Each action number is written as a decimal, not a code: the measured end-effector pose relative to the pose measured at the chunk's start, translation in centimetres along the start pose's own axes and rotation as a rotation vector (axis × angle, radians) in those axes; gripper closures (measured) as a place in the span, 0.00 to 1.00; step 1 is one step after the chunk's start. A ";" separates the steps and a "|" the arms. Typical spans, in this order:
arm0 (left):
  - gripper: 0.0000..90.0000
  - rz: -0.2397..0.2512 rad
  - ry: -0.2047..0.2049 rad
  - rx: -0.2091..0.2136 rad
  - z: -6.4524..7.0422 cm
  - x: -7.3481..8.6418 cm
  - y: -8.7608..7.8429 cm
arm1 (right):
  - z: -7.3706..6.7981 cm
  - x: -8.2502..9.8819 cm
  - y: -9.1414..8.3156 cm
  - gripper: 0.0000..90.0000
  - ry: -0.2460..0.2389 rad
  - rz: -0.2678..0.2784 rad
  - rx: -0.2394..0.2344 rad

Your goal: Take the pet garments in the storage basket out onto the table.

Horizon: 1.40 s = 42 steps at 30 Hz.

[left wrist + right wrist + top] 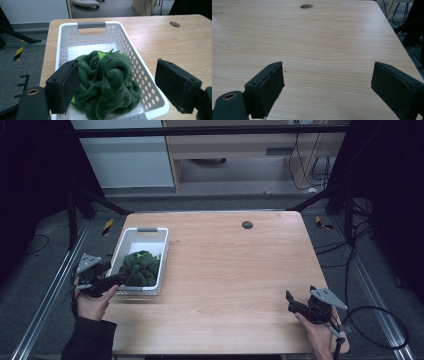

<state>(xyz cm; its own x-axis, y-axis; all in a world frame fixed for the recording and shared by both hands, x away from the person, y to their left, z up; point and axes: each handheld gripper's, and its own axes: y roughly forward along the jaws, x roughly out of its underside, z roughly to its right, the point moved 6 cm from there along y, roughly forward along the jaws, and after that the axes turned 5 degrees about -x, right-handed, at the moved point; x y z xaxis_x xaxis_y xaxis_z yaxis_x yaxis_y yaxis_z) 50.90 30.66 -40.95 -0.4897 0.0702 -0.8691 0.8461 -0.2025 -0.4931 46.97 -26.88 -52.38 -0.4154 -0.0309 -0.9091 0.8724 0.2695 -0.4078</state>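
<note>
Nearest the lens, left gripper view: left gripper point(115, 87), jaws spread wide and holding nothing; one jaw stands inside the near left part of the basket, against the cloth, the other outside the basket's right wall, over bare wood. In the high view this left gripper point(112, 281) sits at the table's near left edge, against the basket's near left corner.

Item: white basket point(150, 92), plastic, perforated walls, grey handle inserts at both short ends. Long axis runs from the near edge of the table toward the far edge, tilted a little to the right in the high view. Position: left part of the table point(235, 270), close to the left edge. The far half of its floor is bare.

Item: green cloth point(107, 82), dark plush fabric, crumpled in a heap in the near half of the basket. Small bright-green triangular points stick up at the far top of the heap, with one more low at the near left. No clear long axis to the heap. No label or writing can be made out.

Item: right gripper point(300, 304), at the near right corner of the table, well apart from the basket, jaws spread, nothing between them, pointing left and toward the far edge.

Open room: wide bare wood from the basket's right wall to the right edge. Small round dark grommet point(247, 224) near the far edge. No brands readable.
</note>
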 end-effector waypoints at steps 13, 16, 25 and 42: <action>0.21 -0.067 0.050 0.003 0.0 -1.4 1.3 | 0.0 0.1 0.1 0.12 -0.020 0.004 0.007; 0.20 -0.085 0.071 0.007 0.2 -1.7 1.7 | 0.0 0.1 0.1 0.12 -0.021 0.006 0.006; 0.20 -0.161 0.118 -0.003 0.3 -2.1 2.9 | 0.0 0.2 0.2 0.13 -0.033 0.003 0.007; 0.19 -0.275 0.182 -0.004 0.6 -1.9 4.6 | 0.0 0.3 0.3 0.13 -0.040 -0.009 0.004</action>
<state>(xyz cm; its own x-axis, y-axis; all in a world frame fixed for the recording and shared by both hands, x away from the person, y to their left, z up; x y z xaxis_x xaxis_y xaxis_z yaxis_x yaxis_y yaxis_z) 55.58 28.99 -41.57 -0.6542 0.2952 -0.6964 0.6886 -0.1483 -0.7098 47.12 -26.76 -52.80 -0.4126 -0.0713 -0.9081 0.8698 0.2652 -0.4160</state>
